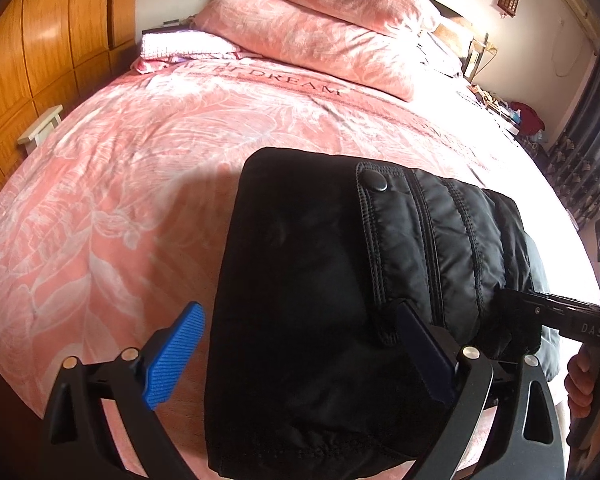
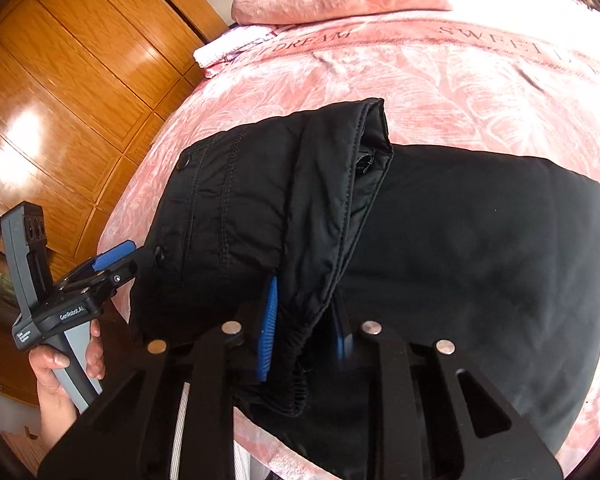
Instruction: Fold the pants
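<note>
Black quilted pants lie folded on the pink bed; they also fill the right wrist view. A waistband with a snap button lies on top. My left gripper is open, its blue fingers wide apart, one either side of the near edge of the fold. My right gripper is shut on the elastic hem of the pants, holding the upper layer. The left gripper also shows in the right wrist view at the pants' left edge.
A pink leaf-print bedspread covers the bed. Pink pillows and a folded white cloth lie at the head. A wooden wardrobe stands left of the bed. A cluttered nightstand and curtains stand at right.
</note>
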`<state>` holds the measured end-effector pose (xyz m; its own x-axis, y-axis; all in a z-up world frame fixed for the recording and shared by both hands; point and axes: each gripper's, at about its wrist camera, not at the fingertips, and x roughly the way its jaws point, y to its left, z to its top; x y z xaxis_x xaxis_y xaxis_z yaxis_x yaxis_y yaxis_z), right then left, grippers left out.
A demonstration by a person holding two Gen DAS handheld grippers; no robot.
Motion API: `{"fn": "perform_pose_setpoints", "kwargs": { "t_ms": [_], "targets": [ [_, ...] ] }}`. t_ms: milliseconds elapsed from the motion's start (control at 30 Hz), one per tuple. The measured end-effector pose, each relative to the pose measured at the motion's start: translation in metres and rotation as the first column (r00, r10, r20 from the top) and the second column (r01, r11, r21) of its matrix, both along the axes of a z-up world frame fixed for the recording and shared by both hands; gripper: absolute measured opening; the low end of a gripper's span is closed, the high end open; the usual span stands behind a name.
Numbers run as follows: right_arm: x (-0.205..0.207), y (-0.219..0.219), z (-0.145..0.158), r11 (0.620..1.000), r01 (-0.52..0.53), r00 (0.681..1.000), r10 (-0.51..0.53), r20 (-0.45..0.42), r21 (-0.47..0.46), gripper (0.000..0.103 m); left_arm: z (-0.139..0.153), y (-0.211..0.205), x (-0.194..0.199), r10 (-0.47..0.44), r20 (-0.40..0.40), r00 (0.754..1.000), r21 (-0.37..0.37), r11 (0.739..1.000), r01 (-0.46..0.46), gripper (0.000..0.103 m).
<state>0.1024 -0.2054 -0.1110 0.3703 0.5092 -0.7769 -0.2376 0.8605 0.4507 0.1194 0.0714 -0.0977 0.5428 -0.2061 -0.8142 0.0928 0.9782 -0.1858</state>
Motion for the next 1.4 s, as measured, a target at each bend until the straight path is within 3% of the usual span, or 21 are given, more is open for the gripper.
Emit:
{"fn": "perform_pose_setpoints", "kwargs": {
  "t_ms": [367, 633, 800, 1000, 1100, 1267, 1400],
  "targets": [
    [-0.027, -0.014, 0.047, 0.995, -0.011, 0.997, 0.004, 0.076, 0.101, 0.015, 0.019, -0.010, 0.001, -0.007, 0.033, 0.999, 0.041, 0.999, 0.006, 0.097],
    [-0.042, -0.044, 0.072, 0.992, 0.037, 0.993, -0.050, 0.105, 0.121, 0.015, 0.034, -0.030, 0.001, -0.050, 0.062, 0.997, 0.052, 0.998, 0.047, 0.097],
    [-0.045, -0.073, 0.063, 0.990, 0.109, 0.991, -0.115, 0.072, 0.085, 0.015, 0.033, -0.040, 0.002, -0.069, 0.058, 0.996, 0.053, 0.996, 0.066, 0.097],
    [-0.044, -0.091, 0.016, 0.985, 0.170, 0.985, -0.170, -0.030, -0.002, 0.017, 0.027, -0.045, 0.004, -0.065, 0.036, 0.997, 0.057, 0.996, 0.063, 0.097],
    [-0.043, -0.093, -0.001, 0.985, 0.172, 0.984, -0.172, -0.048, -0.005, 0.021, 0.024, -0.045, 0.003, -0.064, 0.022, 0.998, 0.061, 0.996, 0.062, 0.097],
    [-0.044, -0.095, 0.009, 0.989, 0.146, 0.989, -0.147, -0.009, -0.033, 0.052, 0.022, -0.042, 0.001, -0.059, 0.018, 0.998, 0.071, 0.996, 0.058, 0.097],
    [-0.038, -0.109, 0.016, 0.985, 0.166, 0.986, -0.167, 0.000, 0.037, 0.055, 0.018, -0.038, 0.004, -0.046, 0.007, 0.999, 0.060, 0.997, 0.046, 0.097]
  ]
}}
